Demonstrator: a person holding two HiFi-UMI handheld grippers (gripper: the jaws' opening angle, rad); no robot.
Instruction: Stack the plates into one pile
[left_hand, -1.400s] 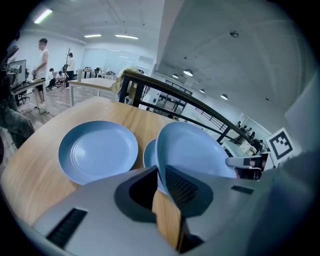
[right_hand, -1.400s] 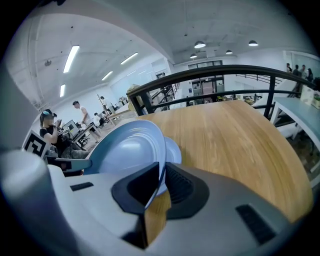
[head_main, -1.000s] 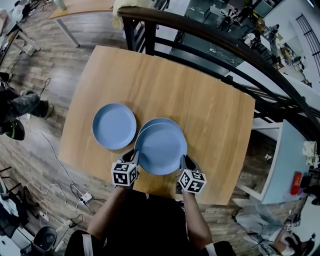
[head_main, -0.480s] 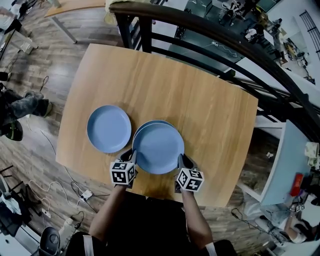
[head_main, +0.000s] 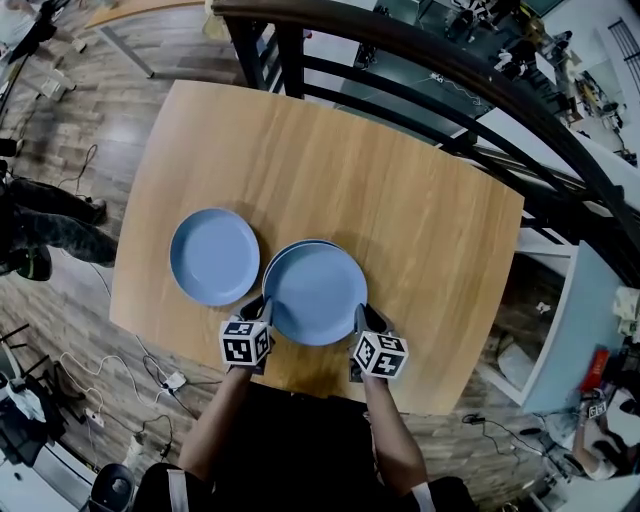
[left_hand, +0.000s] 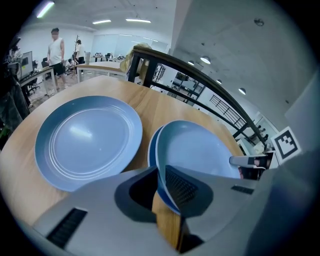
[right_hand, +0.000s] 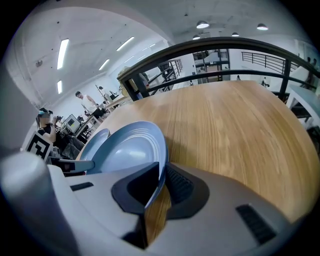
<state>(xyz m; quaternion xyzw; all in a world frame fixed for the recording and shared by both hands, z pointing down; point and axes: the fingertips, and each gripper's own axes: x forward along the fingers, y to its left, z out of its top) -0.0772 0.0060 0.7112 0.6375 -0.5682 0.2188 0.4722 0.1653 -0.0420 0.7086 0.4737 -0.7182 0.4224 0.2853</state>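
Round blue plate (head_main: 315, 292) held at two rim points over a second blue plate (head_main: 284, 254).

The near-left rim of the round blue plate is clamped between the narrowly parted jaws of the left gripper (head_main: 262, 308), and the near-right rim is clamped in the same manner by the right gripper (head_main: 362, 318); in each gripper view the rim is seen pinched between the ribbed pads (left_hand: 181, 187). The second blue plate is almost fully covered, with only a crescent shown at its far-left edge; contact between the two plates cannot be determined. A third blue plate (head_main: 214, 256) is located flat on the light wooden tabletop (head_main: 400, 190), just beside the pair on the left and not overlapped.
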